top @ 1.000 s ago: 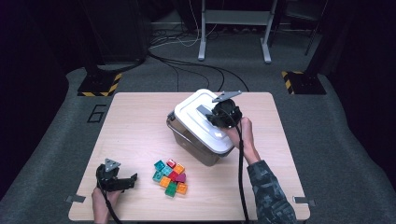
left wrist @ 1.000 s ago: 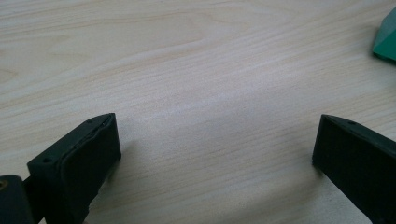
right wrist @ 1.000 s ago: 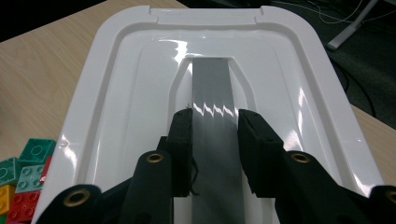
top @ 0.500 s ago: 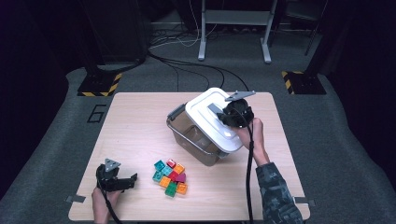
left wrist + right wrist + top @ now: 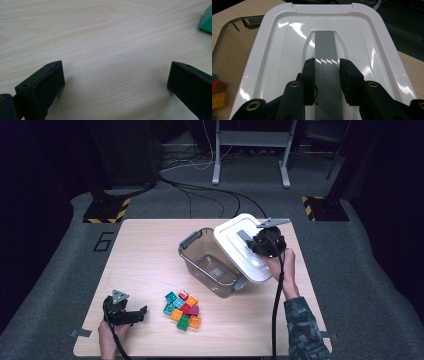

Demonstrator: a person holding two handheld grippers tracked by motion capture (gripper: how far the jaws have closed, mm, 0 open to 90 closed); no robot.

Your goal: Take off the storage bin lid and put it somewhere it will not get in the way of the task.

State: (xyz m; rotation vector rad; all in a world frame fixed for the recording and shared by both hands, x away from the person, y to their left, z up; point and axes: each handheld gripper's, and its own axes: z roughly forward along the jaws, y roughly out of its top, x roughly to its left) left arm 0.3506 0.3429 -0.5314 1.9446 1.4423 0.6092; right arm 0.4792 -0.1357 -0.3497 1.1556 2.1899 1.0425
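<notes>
Table [image 5: 150,250] carries a clear bin [image 5: 210,265] near centre. White lid [image 5: 242,247] sits tilted over the bin's 3 o'clock rim, leaving most of the bin uncovered. Right gripper [image 5: 252,242] is clamped on the lid's grey handle [image 5: 325,53]. Toy bricks [image 5: 182,310] lie at the bin's 7 o'clock. Left gripper [image 5: 142,312], jaws wide apart and empty, rests at the bricks' 9 o'clock

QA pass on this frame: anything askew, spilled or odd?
Nothing spilled or damaged. The white plastic lid sits tilted, half off the clear plastic bin, because the right hand-held gripper grips its grey handle. The coloured toy bricks lie heaped on the wooden table.
</notes>
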